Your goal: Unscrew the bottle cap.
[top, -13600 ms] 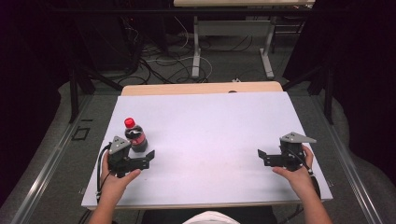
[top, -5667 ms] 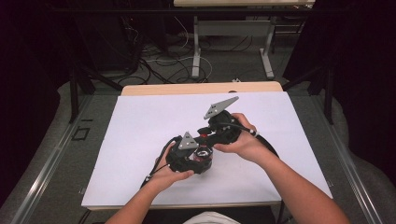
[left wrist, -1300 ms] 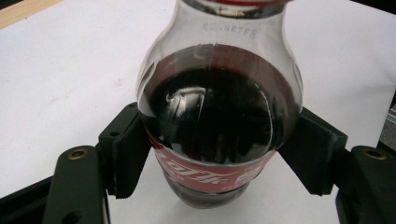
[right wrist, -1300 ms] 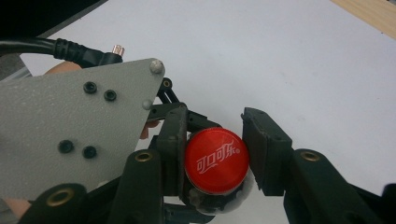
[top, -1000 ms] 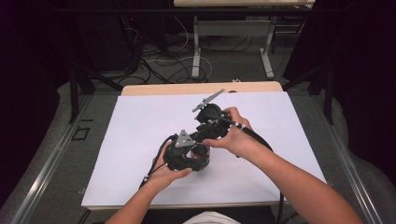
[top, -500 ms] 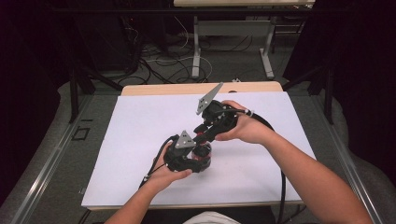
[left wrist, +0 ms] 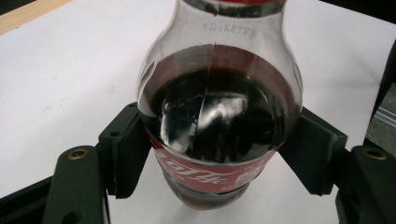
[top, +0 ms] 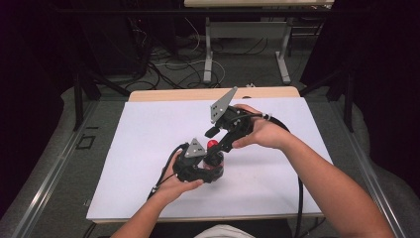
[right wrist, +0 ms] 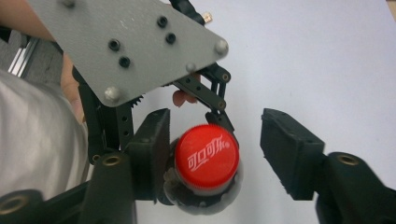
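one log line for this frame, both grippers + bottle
left gripper: shut on cola bottle | right gripper: open, jaws either side of red cap | bottle upright on white table

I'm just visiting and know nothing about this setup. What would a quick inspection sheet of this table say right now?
Surface: white table top with a wooden strip along its far edge, flat and bare apart from the bottle.
Job's things: one cola bottle, upright, dark drink inside, red cap on.
Clutter: nothing seen.
Grippers: left gripper grips the bottle's body, pads pressed on both sides; right gripper is above the cap with jaws open, one jaw beside the cap, the other apart from it.
Cables: a black cable trails from the right gripper along the forearm; loose cables lie on the floor beyond the table.
Surroundings: dark room, table legs and frame behind.
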A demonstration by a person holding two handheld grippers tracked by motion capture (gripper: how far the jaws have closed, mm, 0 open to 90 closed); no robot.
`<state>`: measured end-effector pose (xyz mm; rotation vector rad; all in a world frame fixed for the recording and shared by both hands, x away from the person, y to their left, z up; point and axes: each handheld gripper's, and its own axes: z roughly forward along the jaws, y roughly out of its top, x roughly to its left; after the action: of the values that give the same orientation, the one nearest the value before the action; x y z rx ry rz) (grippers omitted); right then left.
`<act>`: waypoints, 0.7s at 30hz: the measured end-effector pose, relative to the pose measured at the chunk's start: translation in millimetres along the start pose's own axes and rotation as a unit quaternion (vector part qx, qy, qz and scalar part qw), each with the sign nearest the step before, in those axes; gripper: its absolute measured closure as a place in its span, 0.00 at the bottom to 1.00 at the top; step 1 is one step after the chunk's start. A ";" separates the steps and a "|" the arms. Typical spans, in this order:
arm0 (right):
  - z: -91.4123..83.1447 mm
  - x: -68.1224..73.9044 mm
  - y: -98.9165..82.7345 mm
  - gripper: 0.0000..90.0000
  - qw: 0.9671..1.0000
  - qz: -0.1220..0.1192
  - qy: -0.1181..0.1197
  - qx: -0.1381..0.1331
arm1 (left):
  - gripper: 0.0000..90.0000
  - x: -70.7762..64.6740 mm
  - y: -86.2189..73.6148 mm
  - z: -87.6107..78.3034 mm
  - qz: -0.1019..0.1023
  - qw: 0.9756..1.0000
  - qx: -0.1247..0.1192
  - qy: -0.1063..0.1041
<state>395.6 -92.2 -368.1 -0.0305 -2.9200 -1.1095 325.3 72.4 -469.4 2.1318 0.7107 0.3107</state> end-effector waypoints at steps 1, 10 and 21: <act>-0.3 -0.7 -0.7 0.42 1.000 0.006 -0.002 -0.005 | 0.34 0.7 -0.1 -0.2 -0.001 1.000 0.000 0.002; -15.1 8.9 2.1 0.40 0.991 0.113 -0.055 -0.048 | 0.33 5.3 -0.7 -0.4 -0.015 1.000 -0.001 0.017; -7.2 34.8 15.1 0.57 0.943 0.259 -0.201 -0.053 | 0.33 1.3 -0.6 2.7 -0.010 1.000 -0.001 0.029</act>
<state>361.3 -85.3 -351.9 -1.0767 -2.8713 -1.2675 327.4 71.7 -471.5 2.1209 0.7635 0.3633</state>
